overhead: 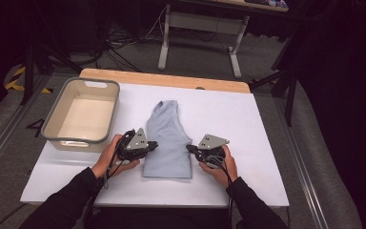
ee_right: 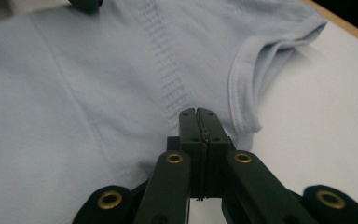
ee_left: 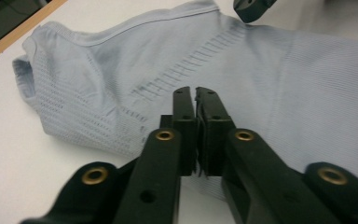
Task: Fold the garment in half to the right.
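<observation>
Pale blue ribbed knit top (overhead: 169,138), folded flat, openwork seam

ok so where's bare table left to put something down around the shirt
Bare white table runs from the shirt to the right edge, and a strip lies along the near edge. The bin is empty. It is crowded where the left gripper and right gripper flank the shirt.

Pale blue knit top (overhead: 169,138), flat (folded), table centre
</observation>
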Available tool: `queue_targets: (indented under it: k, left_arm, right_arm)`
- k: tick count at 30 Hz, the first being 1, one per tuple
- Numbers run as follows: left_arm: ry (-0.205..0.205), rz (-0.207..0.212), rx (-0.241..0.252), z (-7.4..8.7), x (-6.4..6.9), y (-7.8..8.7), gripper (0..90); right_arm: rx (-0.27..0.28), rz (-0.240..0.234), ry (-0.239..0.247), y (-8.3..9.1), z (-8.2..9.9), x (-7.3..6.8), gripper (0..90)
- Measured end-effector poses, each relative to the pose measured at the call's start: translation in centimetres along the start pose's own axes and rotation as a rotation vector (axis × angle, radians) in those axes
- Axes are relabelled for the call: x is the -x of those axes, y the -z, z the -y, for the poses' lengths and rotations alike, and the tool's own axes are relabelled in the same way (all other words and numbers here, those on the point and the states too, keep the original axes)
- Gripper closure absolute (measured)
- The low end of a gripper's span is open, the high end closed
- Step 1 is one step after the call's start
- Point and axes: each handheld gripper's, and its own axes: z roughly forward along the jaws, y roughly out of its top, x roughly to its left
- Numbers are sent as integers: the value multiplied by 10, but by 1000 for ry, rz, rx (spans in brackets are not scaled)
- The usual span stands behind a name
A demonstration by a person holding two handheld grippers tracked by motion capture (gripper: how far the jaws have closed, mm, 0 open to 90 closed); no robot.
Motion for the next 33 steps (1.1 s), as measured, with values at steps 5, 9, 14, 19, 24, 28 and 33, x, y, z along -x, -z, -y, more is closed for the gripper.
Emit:
queue_targets:
  k: [5, 9, 14, 19, 24, 28, 33]
  left_arm:
    - [-7, 25, -21, 3, 6, 2, 893]
    - [-14, 63, -41, 7, 14, 2, 893]
    - [-20, 88, -65, 13, 17, 1, 894]
    - [-6, 106, -92, 20, 21, -2, 894]
    - [-5, 111, -100, 23, 23, -4, 895]
    - [-2, 118, -89, 25, 22, -4, 896]
    - [3, 116, -85, 25, 23, -5, 896]
  right_arm:
    - [40, -38, 33, 5, -3, -10, 900]
    - [8, -80, 46, 0, 0, -20, 900]
    - [-56, -113, 67, -5, 6, -26, 900]
    - [-62, -104, 61, -3, 9, -25, 900]
    - [-68, -85, 54, -1, 13, -22, 900]
    - [-70, -71, 47, 1, 16, -20, 900]
    - [-63, -64, 28, 4, 20, -17, 900]
